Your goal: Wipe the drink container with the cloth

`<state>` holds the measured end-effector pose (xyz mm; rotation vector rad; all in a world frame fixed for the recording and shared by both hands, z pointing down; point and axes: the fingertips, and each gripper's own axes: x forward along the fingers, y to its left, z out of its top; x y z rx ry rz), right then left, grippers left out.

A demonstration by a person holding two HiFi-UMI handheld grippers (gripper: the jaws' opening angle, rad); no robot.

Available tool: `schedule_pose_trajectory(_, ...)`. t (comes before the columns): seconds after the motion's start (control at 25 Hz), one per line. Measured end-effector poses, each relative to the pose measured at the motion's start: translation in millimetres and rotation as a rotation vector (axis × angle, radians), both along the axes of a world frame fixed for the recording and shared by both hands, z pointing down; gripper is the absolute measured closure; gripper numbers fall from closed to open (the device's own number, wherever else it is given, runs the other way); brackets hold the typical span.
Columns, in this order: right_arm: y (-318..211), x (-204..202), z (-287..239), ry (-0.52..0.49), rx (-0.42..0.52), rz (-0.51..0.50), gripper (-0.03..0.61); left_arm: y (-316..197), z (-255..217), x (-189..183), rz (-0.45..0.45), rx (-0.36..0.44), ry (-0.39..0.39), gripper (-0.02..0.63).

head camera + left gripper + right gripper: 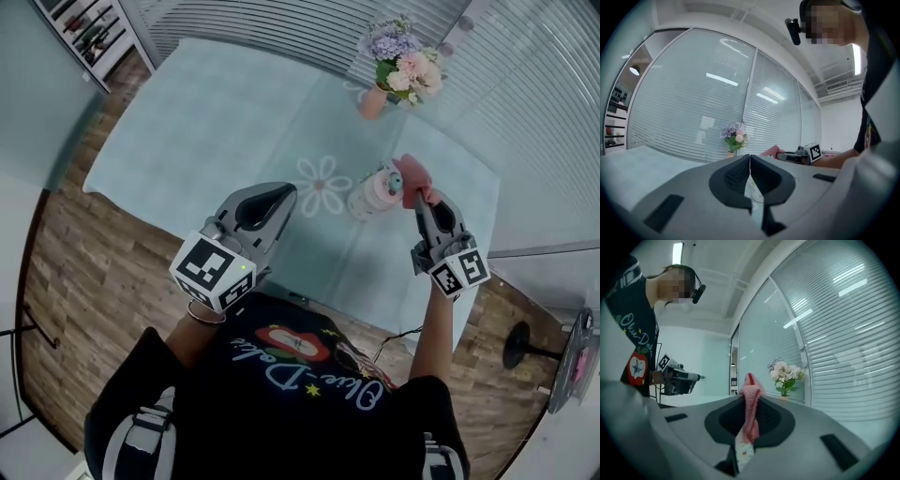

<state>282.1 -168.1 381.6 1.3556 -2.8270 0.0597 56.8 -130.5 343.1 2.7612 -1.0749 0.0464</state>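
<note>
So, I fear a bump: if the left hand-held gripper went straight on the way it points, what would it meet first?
Likely the vase of flowers, almost dead ahead of the left hand-held gripper; the drink container lies right of that line. Depth is unclear.

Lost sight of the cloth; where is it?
The pink cloth is pinched in the right tool, right of centre in the head view, beside the drink container.
</note>
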Motion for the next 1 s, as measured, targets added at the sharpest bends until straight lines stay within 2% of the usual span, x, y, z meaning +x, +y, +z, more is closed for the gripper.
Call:
schedule_pose_trajectory(0.28, -15, -10, 23, -0.012, -0.082, -0.155, 0.554, -23, -2, -16, -0.063, 0.003, 0.003, 0.609)
schedule_pose_trajectory(0.56, -26, -5, 34, -0.155, -0.163, -0.167, 0.554, -29, -4, -32, -0.117, -0.001, 0.024, 0.609)
schedule_pose_trajectory(0.8, -31, -8, 58, -0.100, -0.221, -0.173, 0.554, -34, -6, -38, -0.131, 0.004, 0.026, 0.609)
schedule_pose_trajectory(1.0, -29, -7, 69, -0.131, -0.266, -0.158, 0.554, -31, -7, -40, -0.120, 0.005, 0.026, 0.609)
